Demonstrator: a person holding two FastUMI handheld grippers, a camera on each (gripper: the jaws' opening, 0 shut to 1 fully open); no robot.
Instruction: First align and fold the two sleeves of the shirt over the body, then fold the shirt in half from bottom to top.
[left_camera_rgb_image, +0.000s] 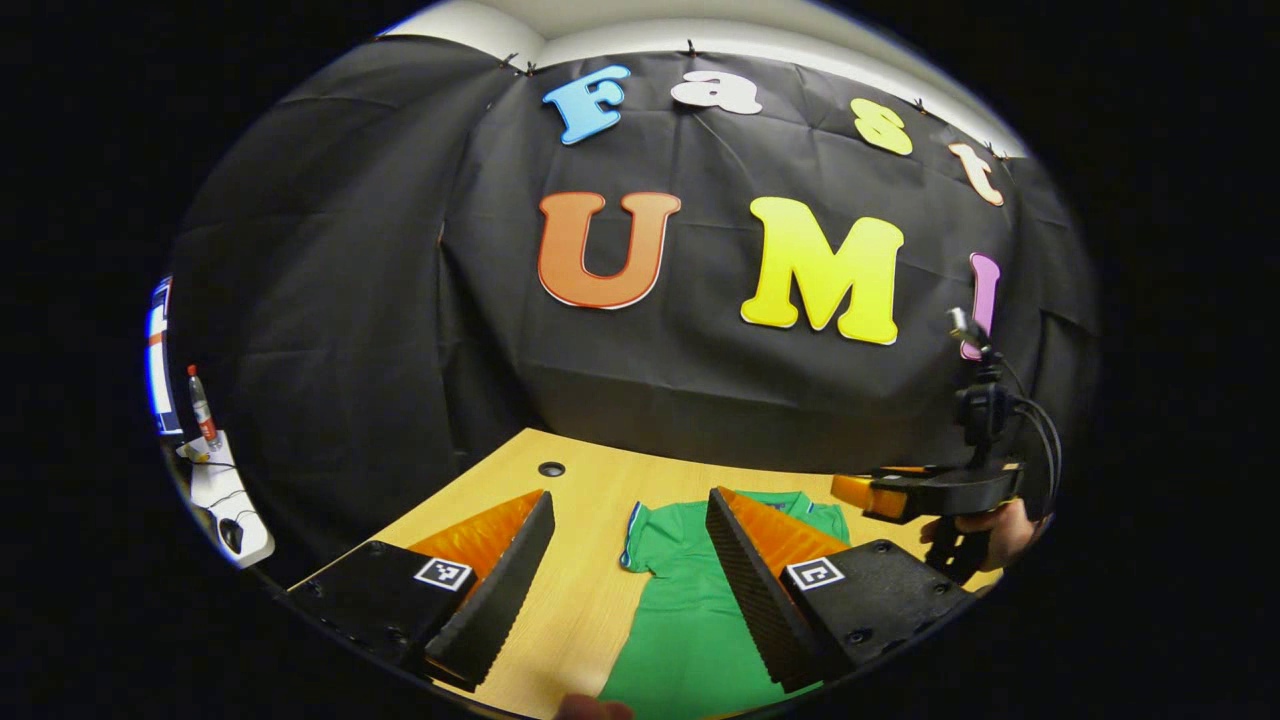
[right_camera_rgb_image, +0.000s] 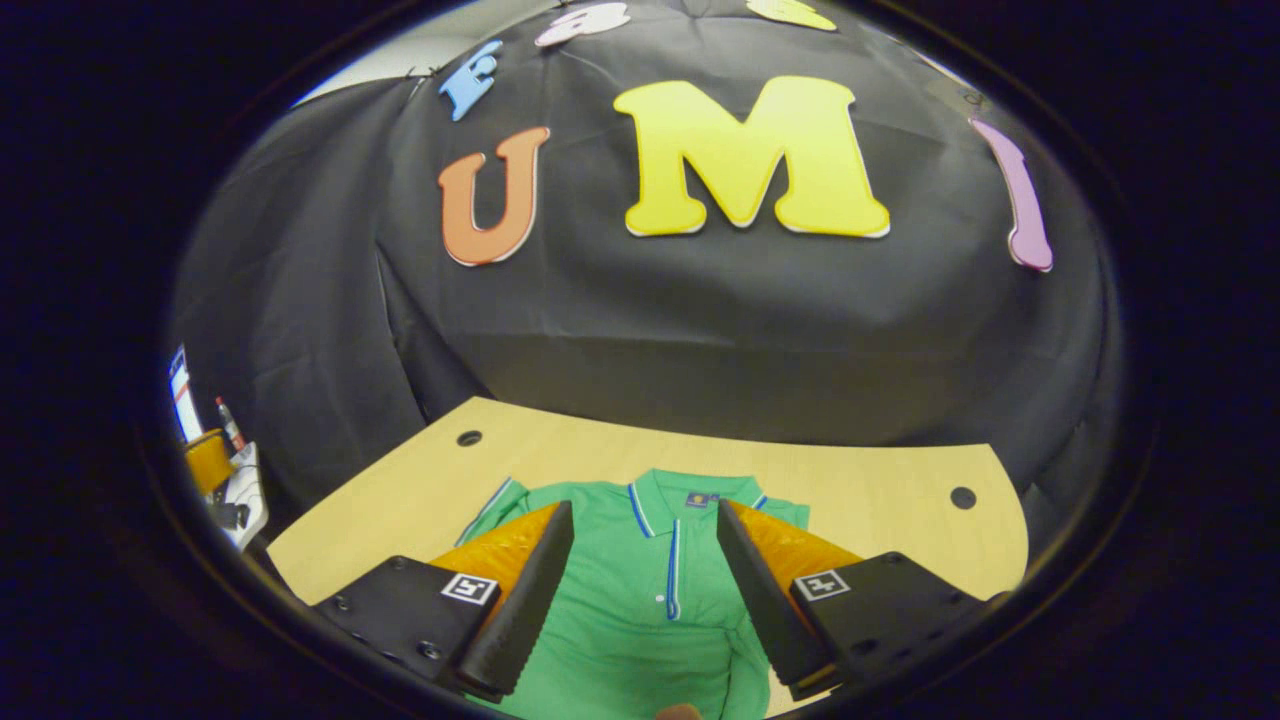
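A wooden table is seen, with the green shirt laid flat at six o'clock, collar toward twelve. The sleeve-folding step is judged to be in hand. The right gripper and left gripper are held wide apart, empty, above it. Next, a sleeve edge must be pinched.

Dim, even light; strong fisheye edge warping

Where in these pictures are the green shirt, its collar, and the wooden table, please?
green shirt (right_camera_rgb_image: 620, 600): right gripper view, on the chest, left of the placket.
collar (right_camera_rgb_image: 655, 492): right gripper view, on the striped left collar flap.
wooden table (right_camera_rgb_image: 880, 500): right gripper view, on bare wood right of the shirt.
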